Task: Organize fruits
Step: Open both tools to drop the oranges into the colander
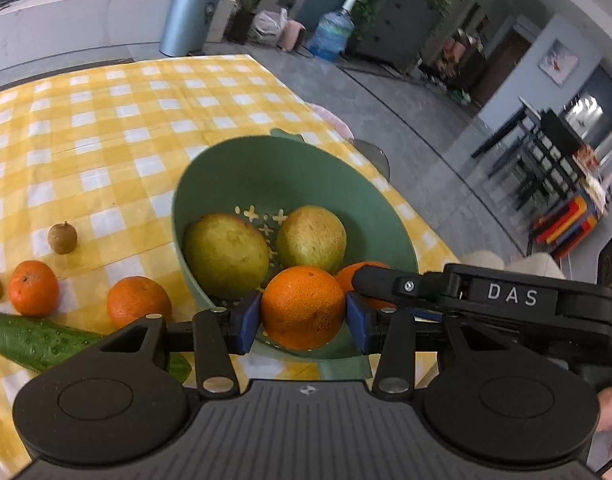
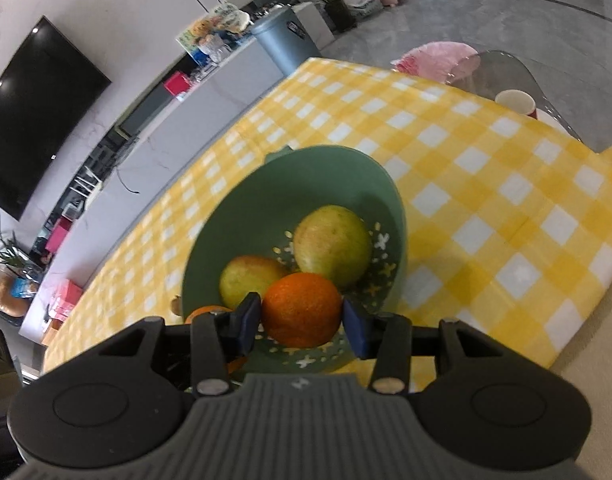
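An orange (image 1: 302,307) is held between the blue pads of the left gripper (image 1: 304,314), and a second orange (image 2: 302,310) is clamped in the right gripper (image 2: 302,316); each set of jaws is closed narrowly on its fruit. Both oranges are hung directly over the near wall of the green colander (image 1: 210,184), inside its rim. Two pears (image 1: 226,255) are already lying on its floor, just beyond. The right gripper is seen beside the left, so neither is clearly nearer. Only a short descent and release are judged to be needed. Two more oranges (image 1: 138,301), kiwis (image 1: 62,237) and a cucumber (image 1: 38,342) are left on the table (image 1: 106,120).
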The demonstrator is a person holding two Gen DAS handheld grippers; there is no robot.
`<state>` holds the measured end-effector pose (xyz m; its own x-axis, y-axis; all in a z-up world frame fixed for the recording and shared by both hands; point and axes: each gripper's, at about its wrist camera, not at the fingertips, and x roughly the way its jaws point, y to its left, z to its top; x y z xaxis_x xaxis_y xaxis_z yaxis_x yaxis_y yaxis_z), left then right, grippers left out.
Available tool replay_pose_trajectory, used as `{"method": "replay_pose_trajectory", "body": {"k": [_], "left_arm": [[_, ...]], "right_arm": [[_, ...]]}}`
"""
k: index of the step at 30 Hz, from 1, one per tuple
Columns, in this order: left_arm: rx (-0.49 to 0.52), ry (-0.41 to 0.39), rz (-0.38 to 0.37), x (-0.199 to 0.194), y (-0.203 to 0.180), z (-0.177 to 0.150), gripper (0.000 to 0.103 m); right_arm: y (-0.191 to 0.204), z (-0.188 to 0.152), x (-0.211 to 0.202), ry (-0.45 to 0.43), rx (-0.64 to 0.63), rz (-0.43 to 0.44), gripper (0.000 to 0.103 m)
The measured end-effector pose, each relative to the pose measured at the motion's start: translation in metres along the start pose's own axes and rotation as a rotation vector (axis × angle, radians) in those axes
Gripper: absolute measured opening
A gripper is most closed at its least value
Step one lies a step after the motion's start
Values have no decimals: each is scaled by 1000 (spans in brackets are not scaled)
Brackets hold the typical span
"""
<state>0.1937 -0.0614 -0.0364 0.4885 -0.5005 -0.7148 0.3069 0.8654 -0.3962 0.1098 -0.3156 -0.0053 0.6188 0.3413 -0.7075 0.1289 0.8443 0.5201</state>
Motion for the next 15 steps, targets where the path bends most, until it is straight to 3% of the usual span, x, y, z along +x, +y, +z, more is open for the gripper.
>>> {"method": "replay_pose_trajectory", "body": {"k": [5,7,9,15], "left_arm": [[43,4,41,0,-7,3,61],[68,-18,48,-5,-10,2,74],[70,-43,46,-11,-9,1,79],[63,-72,43,-27,-7,-3,84]], "right_arm": [[3,1,1,-13,-3,12,43],[2,1,0,-20,6,12,43],[0,2,-1,-25,14,4,43],[2,2,0,-19,12,13,43]]}}
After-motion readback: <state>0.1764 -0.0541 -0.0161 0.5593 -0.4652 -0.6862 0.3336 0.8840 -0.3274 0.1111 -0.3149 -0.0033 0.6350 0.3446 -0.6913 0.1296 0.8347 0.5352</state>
